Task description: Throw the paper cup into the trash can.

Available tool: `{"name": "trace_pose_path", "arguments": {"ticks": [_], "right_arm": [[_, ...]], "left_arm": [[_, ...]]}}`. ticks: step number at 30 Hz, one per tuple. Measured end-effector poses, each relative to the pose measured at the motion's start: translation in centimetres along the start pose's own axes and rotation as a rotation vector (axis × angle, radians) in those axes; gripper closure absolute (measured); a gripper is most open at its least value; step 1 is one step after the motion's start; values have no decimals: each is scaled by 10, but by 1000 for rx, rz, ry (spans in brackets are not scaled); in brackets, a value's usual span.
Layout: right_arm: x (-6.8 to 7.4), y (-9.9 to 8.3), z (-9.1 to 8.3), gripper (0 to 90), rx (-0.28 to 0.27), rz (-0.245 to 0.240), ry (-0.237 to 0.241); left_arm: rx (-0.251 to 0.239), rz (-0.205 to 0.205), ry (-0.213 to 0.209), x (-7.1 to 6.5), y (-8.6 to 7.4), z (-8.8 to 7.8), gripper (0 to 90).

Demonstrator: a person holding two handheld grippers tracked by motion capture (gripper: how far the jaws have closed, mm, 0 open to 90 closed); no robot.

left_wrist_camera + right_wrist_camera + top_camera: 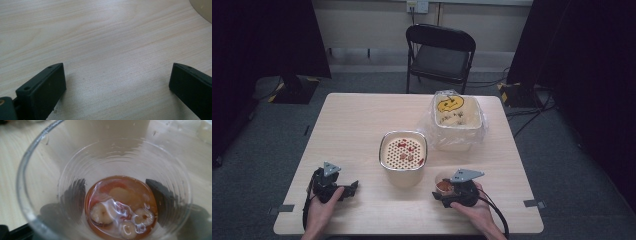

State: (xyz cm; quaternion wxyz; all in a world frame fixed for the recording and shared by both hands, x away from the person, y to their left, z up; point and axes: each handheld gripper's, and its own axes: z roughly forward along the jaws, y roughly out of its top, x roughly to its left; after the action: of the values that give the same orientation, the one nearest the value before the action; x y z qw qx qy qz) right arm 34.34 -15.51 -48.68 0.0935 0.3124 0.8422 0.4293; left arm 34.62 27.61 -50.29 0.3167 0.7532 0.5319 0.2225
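Observation:
A clear plastic cup (pixel 105 170) holds a little reddish-brown liquid (pixel 120 192) with a few pale round slices in it. My right gripper (pixel 117 195) is shut on the cup, and its black jaws show through the cup wall on either side of the base. From above, the cup (pixel 443 185) stands at the table's front right under my right gripper (pixel 446 192). My left gripper (pixel 346 190) rests at the front left with its jaws wide open. Bare wood lies between the jaws of the left gripper (pixel 117 72).
A metal pot with a perforated cream insert (pixel 403 152) bearing red bits stands mid-table. Behind it to the right is a bag-lined white bin (pixel 455 117) with a yellow face on it. A black folding chair (pixel 439 55) stands beyond the wooden table (pixel 352 125).

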Motion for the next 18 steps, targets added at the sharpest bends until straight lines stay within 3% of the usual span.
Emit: {"name": "trace_pose_path", "arguments": {"ticks": [5, 18], "right_arm": [[0, 2, -1, 412, 11, -4, -6], [-2, 19, -20, 428, -2, 13, -44]], "left_arm": [[0, 0, 0, 0, 0, 0, 3], [0, -1, 0, 0, 0, 0, 2]]}}
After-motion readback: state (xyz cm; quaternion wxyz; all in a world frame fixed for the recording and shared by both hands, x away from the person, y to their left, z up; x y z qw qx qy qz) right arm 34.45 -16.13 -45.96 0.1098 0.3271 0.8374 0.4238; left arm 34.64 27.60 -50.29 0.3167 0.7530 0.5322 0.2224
